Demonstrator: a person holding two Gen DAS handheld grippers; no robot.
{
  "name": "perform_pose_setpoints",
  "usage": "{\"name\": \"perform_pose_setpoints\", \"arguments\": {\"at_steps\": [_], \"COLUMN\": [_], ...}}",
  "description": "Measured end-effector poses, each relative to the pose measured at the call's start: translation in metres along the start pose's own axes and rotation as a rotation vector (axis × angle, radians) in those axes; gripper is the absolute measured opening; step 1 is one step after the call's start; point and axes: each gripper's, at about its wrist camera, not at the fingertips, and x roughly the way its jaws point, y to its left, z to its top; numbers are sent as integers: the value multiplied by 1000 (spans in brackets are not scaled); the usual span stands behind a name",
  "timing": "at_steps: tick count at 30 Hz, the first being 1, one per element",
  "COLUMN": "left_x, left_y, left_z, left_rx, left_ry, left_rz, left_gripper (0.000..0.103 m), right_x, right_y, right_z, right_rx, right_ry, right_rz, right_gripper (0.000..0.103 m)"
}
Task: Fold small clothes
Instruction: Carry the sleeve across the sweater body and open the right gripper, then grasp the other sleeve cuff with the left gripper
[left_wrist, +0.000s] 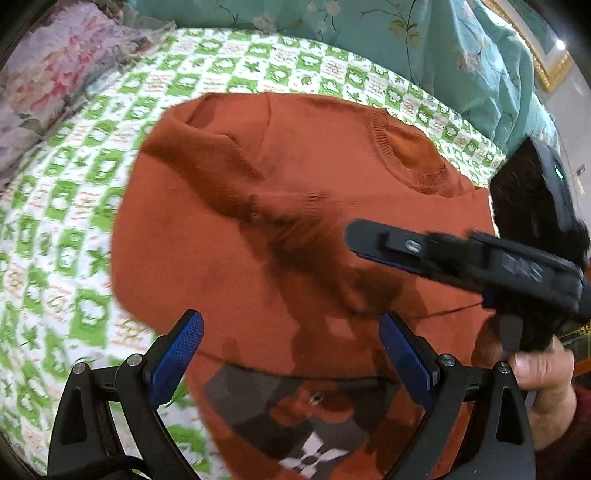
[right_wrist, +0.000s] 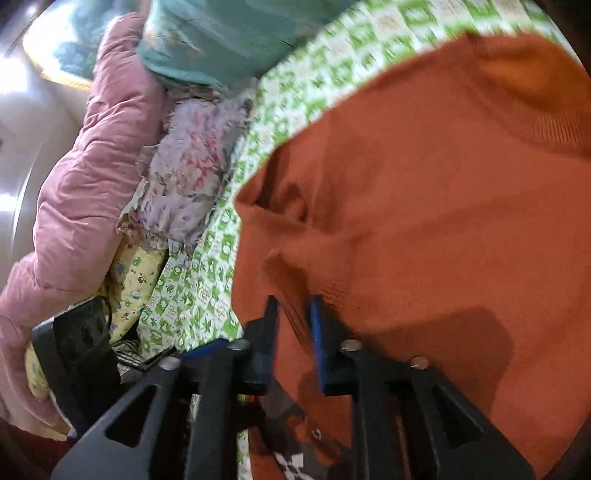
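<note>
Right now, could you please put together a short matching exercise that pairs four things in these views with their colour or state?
Things:
1. sweater
2. bedsheet
3. left hand-held gripper
4. quilted jacket

Descriptions:
A. pink, bunched at the side
B. rust orange, lying on the bed
C. green and white checks
D. wide open, holding nothing

Pairs: 1-B, 2-C, 3-D, 4-A

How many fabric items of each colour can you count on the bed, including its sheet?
Orange sweater: 1
Green-and-white checked sheet: 1
Teal floral quilt: 1
Pink padded jacket: 1
Pale floral cloth: 1
Yellow printed cloth: 1
Total: 6
</note>
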Motion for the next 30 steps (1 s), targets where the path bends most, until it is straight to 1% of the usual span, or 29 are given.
{"name": "perform_pose_setpoints", "arguments": {"at_steps": [1,3,4,6,8,10,11,12,13,14,15,16,17,19,22,23,24,25,28,30], "left_x": [7,18,24,37,46,53,55,58,61,63,63,59,53,43,42,44,46,45,44,50], "left_y": [-2,-4,-4,-5,-3,-1,-1,-2,-6,-9,-10,-13,-15,-17,-13,-12,-12,-14,-22,-28], "left_z": [5,11,15,23,28,32,33,34,36,38,39,40,43,46,49,49,49,49,50,50], "left_rx": [-5,-18,-28,-53,-71,-84,-76,-61,-31,1,19,34,49,73,86,88,92,100,127,157], "left_ry": [16,37,47,71,79,66,59,57,58,64,64,49,24,-11,-9,1,6,3,-15,-17], "left_rz": [-16,-36,-50,-54,-49,-58,-66,-64,-47,-36,-28,-24,-29,-27,-17,-15,-14,-13,-24,4], "left_gripper": [96,96,96,96,96,92,78,58,45,15,4,5,5,5,4,4,4,4,4,4], "right_x": [-8,-26,-38,-68,-101,-144,-162,-176,-189,-201,-213,-221,-227,-231,-213,-205,-201,-202,-216,-220], "right_y": [-4,-10,-15,-26,-40,-64,-76,-87,-99,-112,-127,-138,-148,-166,-179,-184,-185,-185,-188,-195], "right_z": [-2,-2,-3,-4,-6,-10,-12,-13,-14,-14,-13,-13,-12,-7,3,6,7,8,8,7], "right_rx": [3,11,19,25,31,60,77,93,110,131,160,181,197,211,193,187,184,188,224,253], "right_ry": [-15,-46,-64,-121,-192,-287,-326,-354,-375,-386,-393,-399,-403,-385,-324,-290,-283,-293,-350,-357], "right_rz": [-4,-9,-16,-64,-142,-283,-352,-418,-493,-572,-654,-703,-731,-740,-729,-728,-735,-739,-761,-768], "right_gripper": [41,44,45,45,45,45,45,45,45,45,45,45,45,45,44,42,21,16,13,13]}}
